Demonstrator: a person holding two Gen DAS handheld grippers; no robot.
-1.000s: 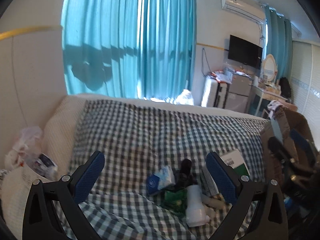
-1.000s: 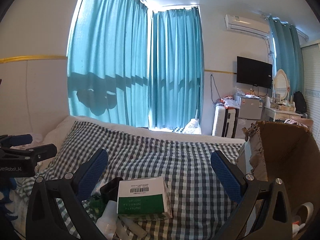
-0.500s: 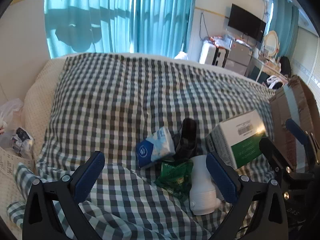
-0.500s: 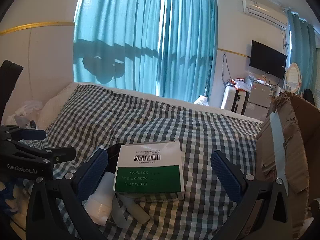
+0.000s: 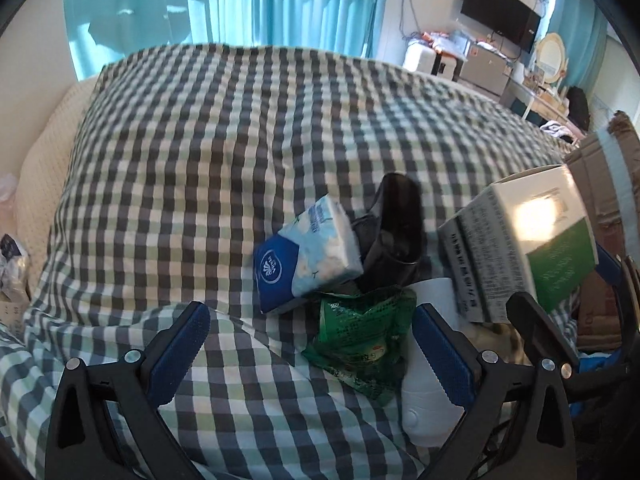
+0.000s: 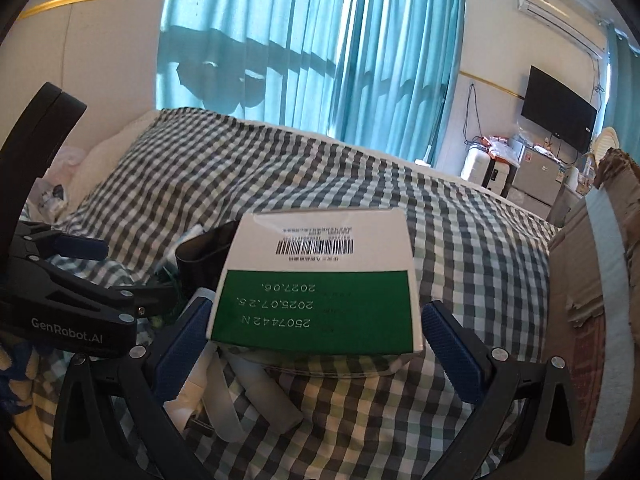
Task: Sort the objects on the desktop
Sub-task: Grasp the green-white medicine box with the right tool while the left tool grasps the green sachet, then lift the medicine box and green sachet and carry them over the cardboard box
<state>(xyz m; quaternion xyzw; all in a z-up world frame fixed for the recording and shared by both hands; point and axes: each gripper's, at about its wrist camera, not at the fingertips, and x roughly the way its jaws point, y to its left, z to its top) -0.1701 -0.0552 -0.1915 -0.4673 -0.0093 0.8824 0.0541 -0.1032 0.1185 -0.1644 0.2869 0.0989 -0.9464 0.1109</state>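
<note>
Nearest: left gripper (image 5: 308, 350), jaws spread and empty, hovering over a small heap on the checked bed cover (image 5: 224, 128). Right gripper (image 6: 312, 342), jaws likewise spread, flanking the green-and-white carton (image 6: 316, 280) without touching it.

Heap, near to far: white bottle (image 5: 428, 396), lying down; green crinkly packet (image 5: 360, 340), soft and likely slippery; blue tissue pack (image 5: 308, 256), light and squashy; black pouch (image 5: 392, 236).

Carton: probably light and stiff; gripping across its side walls seems best.

Far right: cardboard box (image 6: 600, 272), standing open.

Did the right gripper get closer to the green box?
Yes. Against the checked blanket, the right gripper has dropped toward the green box, which now sits between its open fingers.
</note>
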